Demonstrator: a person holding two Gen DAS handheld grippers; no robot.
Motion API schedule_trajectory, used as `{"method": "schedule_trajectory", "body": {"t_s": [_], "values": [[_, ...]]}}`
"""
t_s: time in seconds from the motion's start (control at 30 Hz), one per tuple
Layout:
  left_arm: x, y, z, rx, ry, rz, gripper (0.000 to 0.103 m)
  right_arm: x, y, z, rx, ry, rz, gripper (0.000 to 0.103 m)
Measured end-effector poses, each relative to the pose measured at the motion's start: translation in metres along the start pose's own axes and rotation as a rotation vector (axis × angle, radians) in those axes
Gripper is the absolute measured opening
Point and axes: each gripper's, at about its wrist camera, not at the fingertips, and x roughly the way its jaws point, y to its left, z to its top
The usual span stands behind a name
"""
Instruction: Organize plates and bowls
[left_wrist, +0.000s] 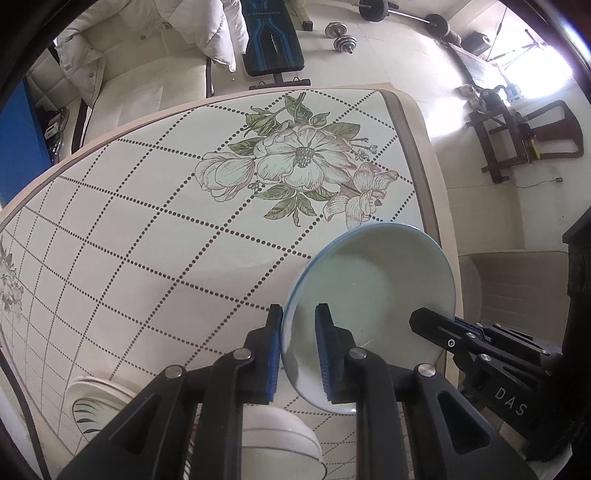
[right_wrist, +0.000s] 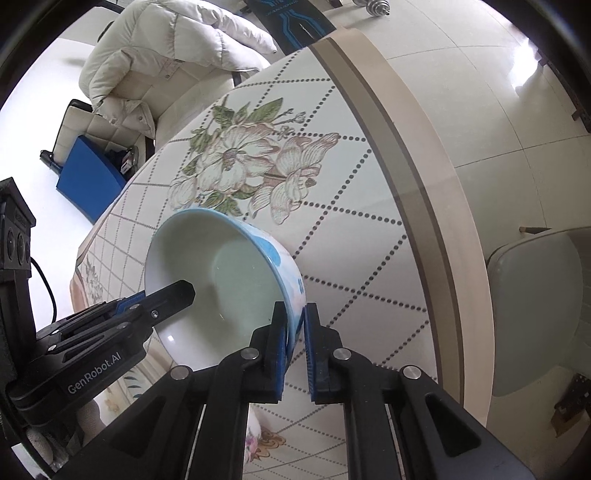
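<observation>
Two grippers clamp one blue-rimmed bowl (left_wrist: 373, 291) at opposite rim edges: left gripper (left_wrist: 299, 354) on its near-left rim, right gripper (right_wrist: 295, 343) opposite. The bowl hangs tilted above the floral table (left_wrist: 147, 221); bare tabletop lies ahead, stacked plates (left_wrist: 96, 406) below-left.

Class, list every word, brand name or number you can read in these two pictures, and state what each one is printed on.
"DAS": white letters on the black body of the right claw, seen from the left wrist view.
"GenRobot.AI": white letters on the black body of the left claw, seen from the right wrist view.
Lettering at the top of the bench: too small and blurred to read.
The bowl, plates and table carry patterns only, no text.
</observation>
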Motion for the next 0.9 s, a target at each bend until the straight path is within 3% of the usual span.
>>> {"method": "schedule_trajectory", "body": {"t_s": [0.4, 0.67, 0.9], "values": [[-0.068, 0.029, -0.077, -0.013, -0.072, -0.005, 0.015, -0.043, 0.04, -0.089, -0.064, -0.018, 0.061, 0.01], [-0.064, 0.05, -0.121, -0.045, -0.049, -0.001, 0.015, -0.027, 0.064, -0.143, -0.111, 0.037, 0.052, 0.01], [-0.048, 0.062, -0.142, -0.074, -0.023, -0.006, 0.015, -0.004, 0.069, -0.168, -0.12, 0.082, 0.019, 0.01]]}}
